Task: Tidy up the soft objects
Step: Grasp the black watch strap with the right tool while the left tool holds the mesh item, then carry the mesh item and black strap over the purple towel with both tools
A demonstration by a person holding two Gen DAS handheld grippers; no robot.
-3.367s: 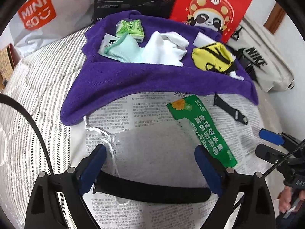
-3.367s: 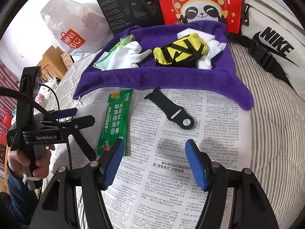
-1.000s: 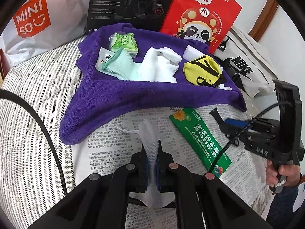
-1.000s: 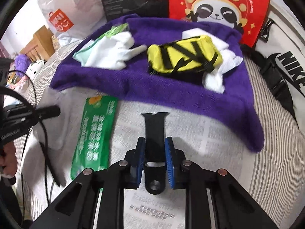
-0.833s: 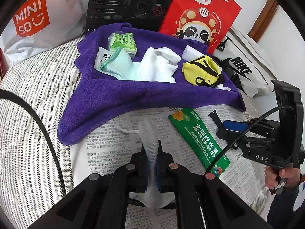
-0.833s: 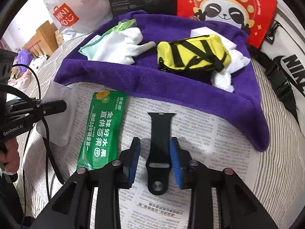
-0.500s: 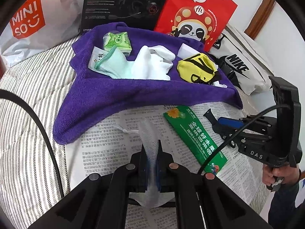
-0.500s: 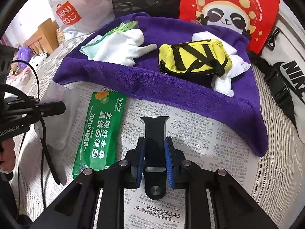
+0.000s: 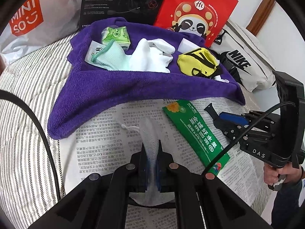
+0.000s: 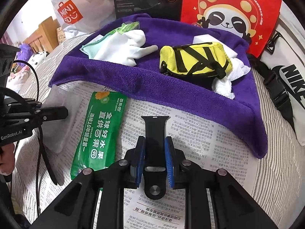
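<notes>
My left gripper (image 9: 151, 152) is shut on a white mesh drawstring pouch (image 9: 148, 131), which is pinched into a ridge above the newspaper (image 9: 106, 133). My right gripper (image 10: 154, 140) is shut on a black watch strap (image 10: 155, 126), whose buckle end shows behind the pads. A green sachet (image 10: 99, 133) lies flat between the two grippers. Beyond them, a purple towel (image 10: 144, 84) carries a mint sock (image 9: 112, 57), a white glove (image 9: 150, 57), a green tissue pack (image 9: 116, 36) and a yellow pouch (image 10: 196, 59).
A red panda bag (image 9: 192, 9) and a black box (image 9: 118, 0) stand behind the towel. A white Nike bag (image 10: 286, 87) lies to the right, a Miniso bag (image 9: 28, 19) to the left. Striped bedding (image 9: 22, 114) surrounds the newspaper. A hand (image 9: 272, 173) holds the right gripper's handle.
Both grippers went from open to shut, the left on the mesh pouch, the right on the strap. The right one briefly loosened and closed on the strap again.
</notes>
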